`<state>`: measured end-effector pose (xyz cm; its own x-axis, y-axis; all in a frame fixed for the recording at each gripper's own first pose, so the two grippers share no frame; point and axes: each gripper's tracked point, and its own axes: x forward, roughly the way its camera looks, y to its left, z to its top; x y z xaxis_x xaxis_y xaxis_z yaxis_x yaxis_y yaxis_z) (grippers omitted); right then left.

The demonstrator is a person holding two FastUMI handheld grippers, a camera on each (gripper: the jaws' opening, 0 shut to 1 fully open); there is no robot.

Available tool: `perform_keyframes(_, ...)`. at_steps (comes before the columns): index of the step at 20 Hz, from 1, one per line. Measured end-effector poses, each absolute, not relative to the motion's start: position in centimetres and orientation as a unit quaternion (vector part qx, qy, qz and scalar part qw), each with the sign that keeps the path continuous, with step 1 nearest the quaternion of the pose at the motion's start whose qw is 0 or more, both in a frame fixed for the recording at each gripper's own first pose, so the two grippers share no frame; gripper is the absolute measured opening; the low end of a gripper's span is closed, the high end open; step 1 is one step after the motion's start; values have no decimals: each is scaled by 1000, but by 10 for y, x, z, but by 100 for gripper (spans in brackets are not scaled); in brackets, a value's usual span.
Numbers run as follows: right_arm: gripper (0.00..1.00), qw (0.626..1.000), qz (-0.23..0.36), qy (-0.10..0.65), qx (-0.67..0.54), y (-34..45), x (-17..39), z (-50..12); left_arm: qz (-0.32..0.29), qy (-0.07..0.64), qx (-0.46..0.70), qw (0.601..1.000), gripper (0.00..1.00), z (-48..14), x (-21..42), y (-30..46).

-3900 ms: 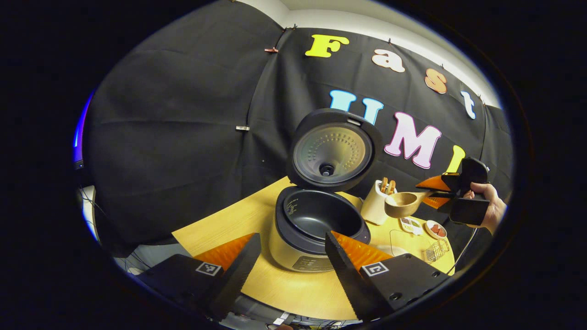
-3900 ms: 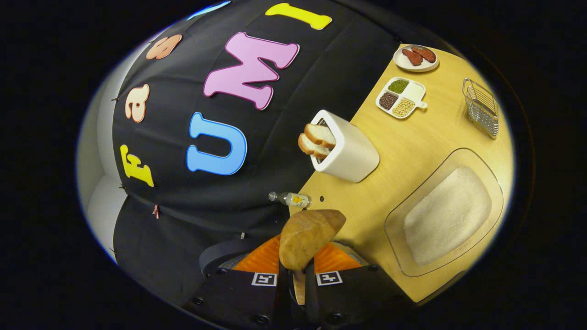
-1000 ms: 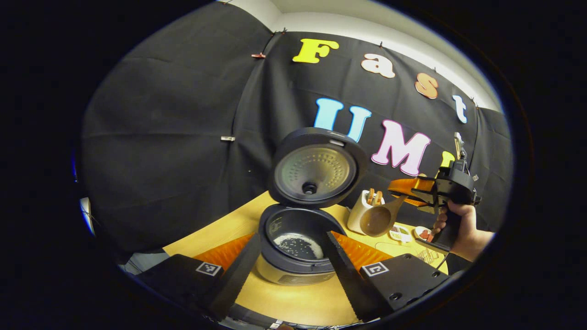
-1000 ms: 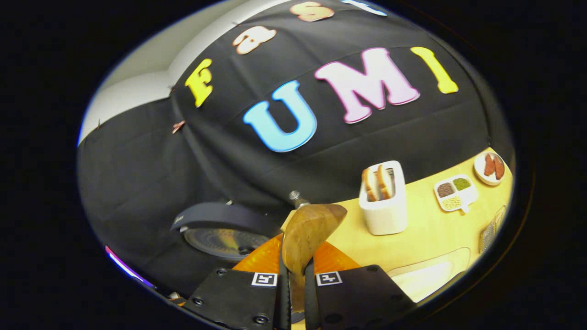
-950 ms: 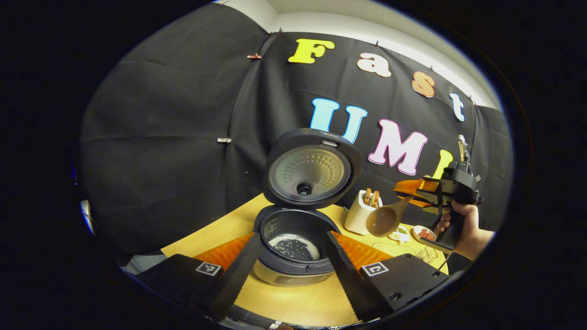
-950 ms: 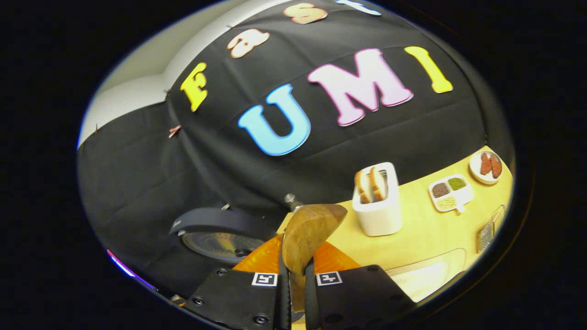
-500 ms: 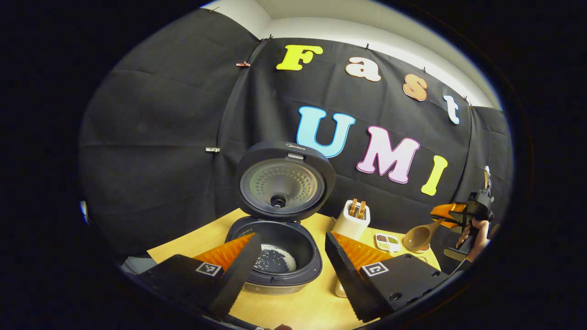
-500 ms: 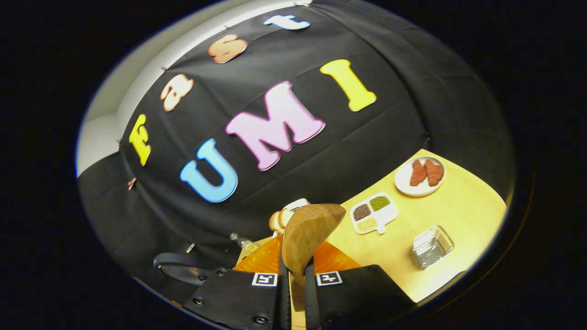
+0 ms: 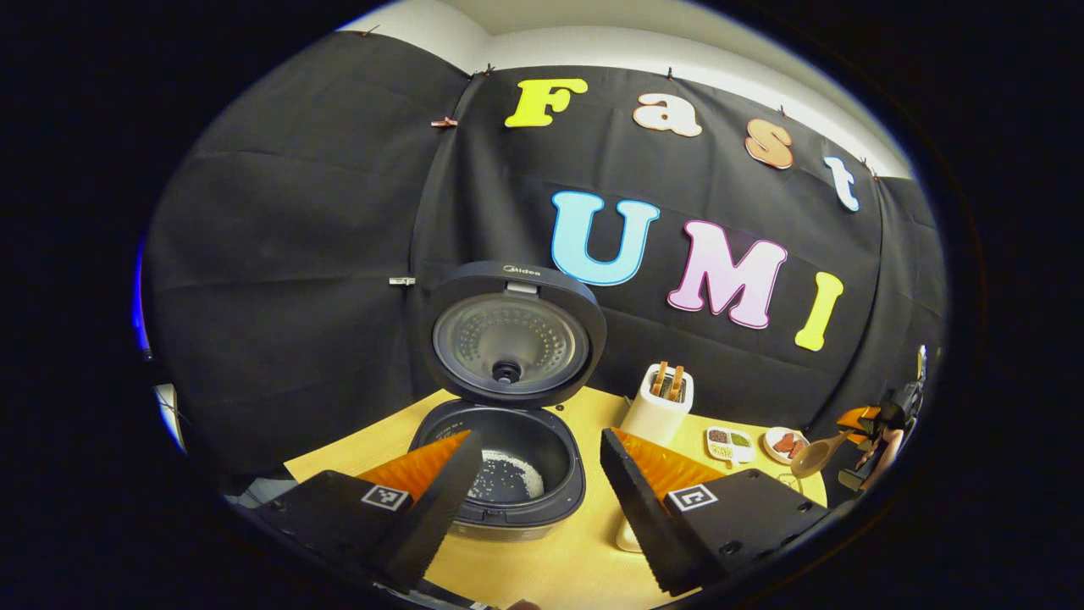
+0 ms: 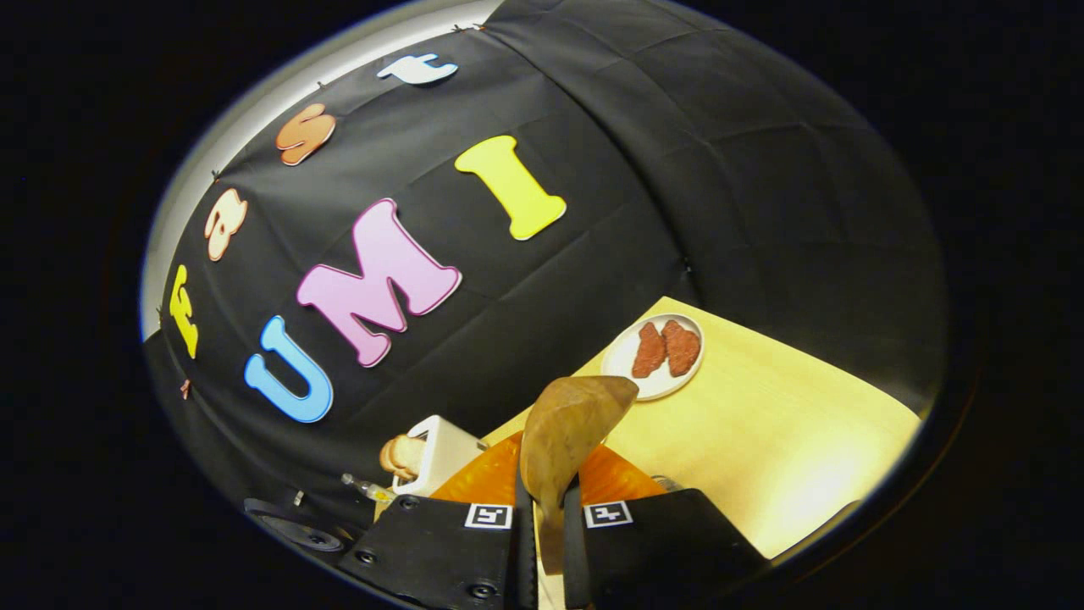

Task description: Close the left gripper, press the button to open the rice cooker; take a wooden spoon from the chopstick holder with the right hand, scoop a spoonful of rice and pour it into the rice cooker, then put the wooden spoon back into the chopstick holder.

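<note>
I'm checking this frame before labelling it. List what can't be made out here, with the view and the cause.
- Chopstick holder: not identifiable in either view.
- Wooden spoon bowl contents, right gripper view: turned away from the camera.
- Right gripper, left gripper view: tiny at the edge.
- Rice cooker front, left gripper view: hidden behind the left gripper.

Rice cooker [image 9: 508,474] lid up; wooden spoon [image 10: 563,440] clamped in right tool [image 10: 542,508]
</note>
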<state>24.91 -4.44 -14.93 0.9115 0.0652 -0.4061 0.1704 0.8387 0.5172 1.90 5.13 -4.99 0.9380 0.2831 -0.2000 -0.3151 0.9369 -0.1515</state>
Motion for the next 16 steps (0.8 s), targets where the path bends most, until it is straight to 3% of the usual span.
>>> perform_keyframes(5, 16, 931, -56, 236, 273, -79, 255, -195, 169, 110, -128, 971, 95, -66, 22, 29)
perform_keyframes(16, 17, 927, -38, 300, 221, -61, 271, -278, 211, 82, -124, 966, 95, -36, 31, 35)
